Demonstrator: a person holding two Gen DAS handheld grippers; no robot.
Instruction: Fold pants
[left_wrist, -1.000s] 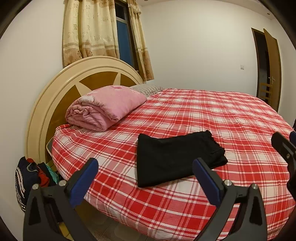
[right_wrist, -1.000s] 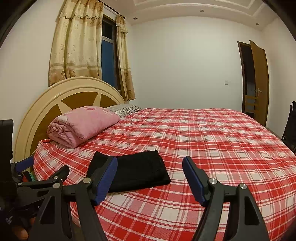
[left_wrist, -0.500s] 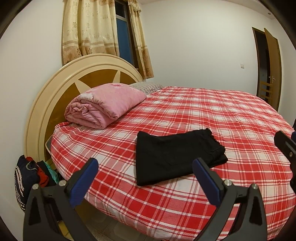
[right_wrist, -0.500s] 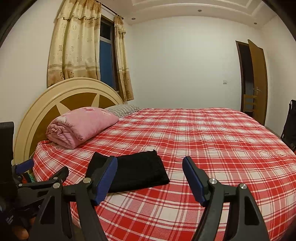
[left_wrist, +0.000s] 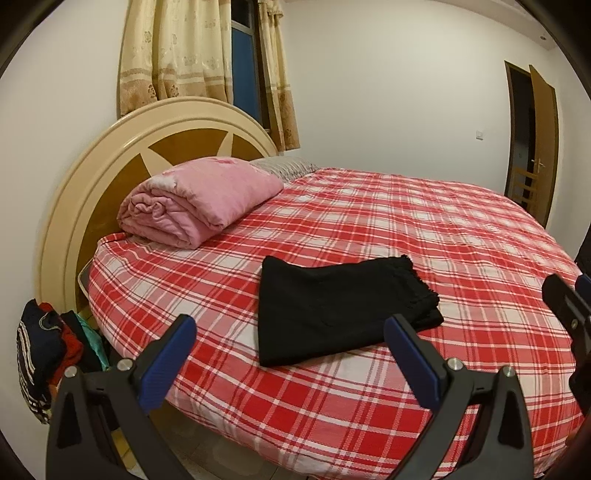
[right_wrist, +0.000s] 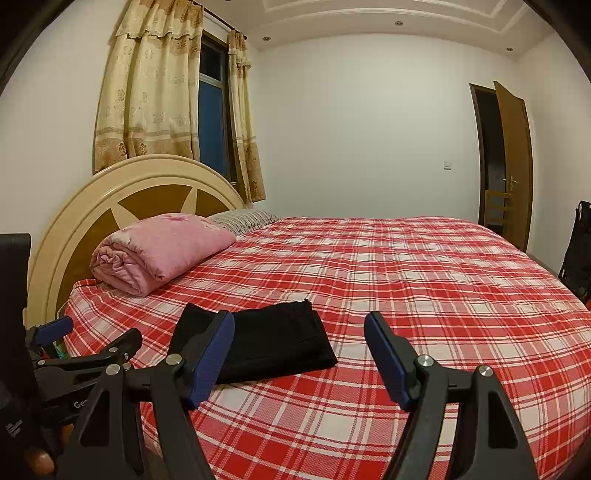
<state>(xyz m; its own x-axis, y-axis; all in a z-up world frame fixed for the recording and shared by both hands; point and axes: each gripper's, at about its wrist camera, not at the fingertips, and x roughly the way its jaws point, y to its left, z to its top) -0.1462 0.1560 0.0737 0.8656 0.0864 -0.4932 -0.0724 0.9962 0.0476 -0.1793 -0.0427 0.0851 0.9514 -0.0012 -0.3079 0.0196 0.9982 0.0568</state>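
Observation:
Black pants (left_wrist: 340, 310) lie folded into a flat rectangle on the red plaid bed (left_wrist: 424, 229), near its front edge. In the right wrist view the same pants (right_wrist: 273, 343) sit left of centre, partly behind my left finger. My left gripper (left_wrist: 288, 332) hovers open in front of the bed's edge, short of the pants, with nothing between its blue pads. My right gripper (right_wrist: 299, 332) is open too and holds nothing; it stands to the right of the pants. Its fingertip (left_wrist: 565, 302) shows at the right rim of the left wrist view.
A rolled pink quilt (left_wrist: 199, 203) and a striped pillow (left_wrist: 284, 166) rest by the round headboard (left_wrist: 110, 155). A heap of clothes (left_wrist: 44, 347) sits on the floor left of the bed. A wooden door (right_wrist: 513, 162) stands open at far right.

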